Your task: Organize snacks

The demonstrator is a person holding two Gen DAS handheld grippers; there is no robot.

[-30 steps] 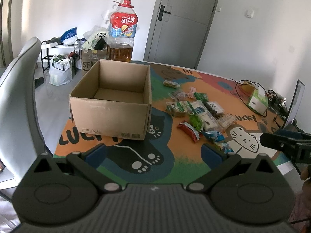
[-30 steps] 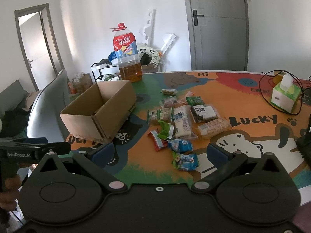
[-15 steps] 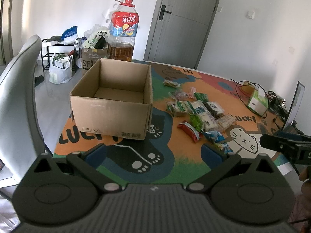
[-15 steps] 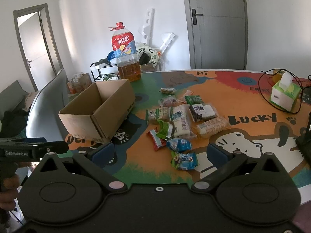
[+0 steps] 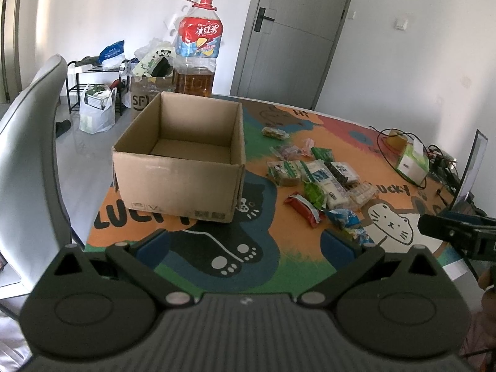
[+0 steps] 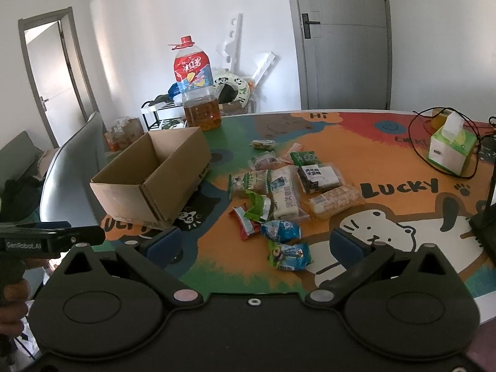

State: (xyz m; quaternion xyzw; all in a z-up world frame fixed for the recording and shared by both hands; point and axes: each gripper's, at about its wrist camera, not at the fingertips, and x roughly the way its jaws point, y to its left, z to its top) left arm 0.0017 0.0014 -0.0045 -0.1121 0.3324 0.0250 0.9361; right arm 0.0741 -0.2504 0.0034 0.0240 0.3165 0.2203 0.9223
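1. Left wrist view: the left gripper (image 5: 245,245) hangs over the near edge of the table (image 5: 297,257), jaws spread wide with nothing between them; its blue fingertips (image 5: 153,245) sit well apart over the cartoon mat.
2. Straight ahead is the cardboard box (image 5: 179,161), top flaps open, looks bare inside; a big bottle of amber oil (image 5: 197,52) with a red cap stands right behind its far side.
3. The snacks (image 5: 316,179) are all still on the mat, in a loose pile just right of the box; none in the box.
4. Right wrist view: the right gripper (image 6: 254,245) is also released and not holding anything; it's near the table's front edge, pointed at the pile.
5. Closest to it is a green-and-blue packet (image 6: 290,255), lying between the fingertips in the picture but past them; can't say it's touching either one.
6. Behind that come a blue packet (image 6: 282,231), a red wrapper (image 6: 245,223) and a green packet (image 6: 259,206); further back a white bread pack (image 6: 285,198) and a dark-labelled pack (image 6: 319,178).
7. Far right there's a green tissue box (image 6: 451,150) with a black cable (image 6: 415,145) looped around it.
8. A grey chair (image 5: 28,167) sits at the left of the table.
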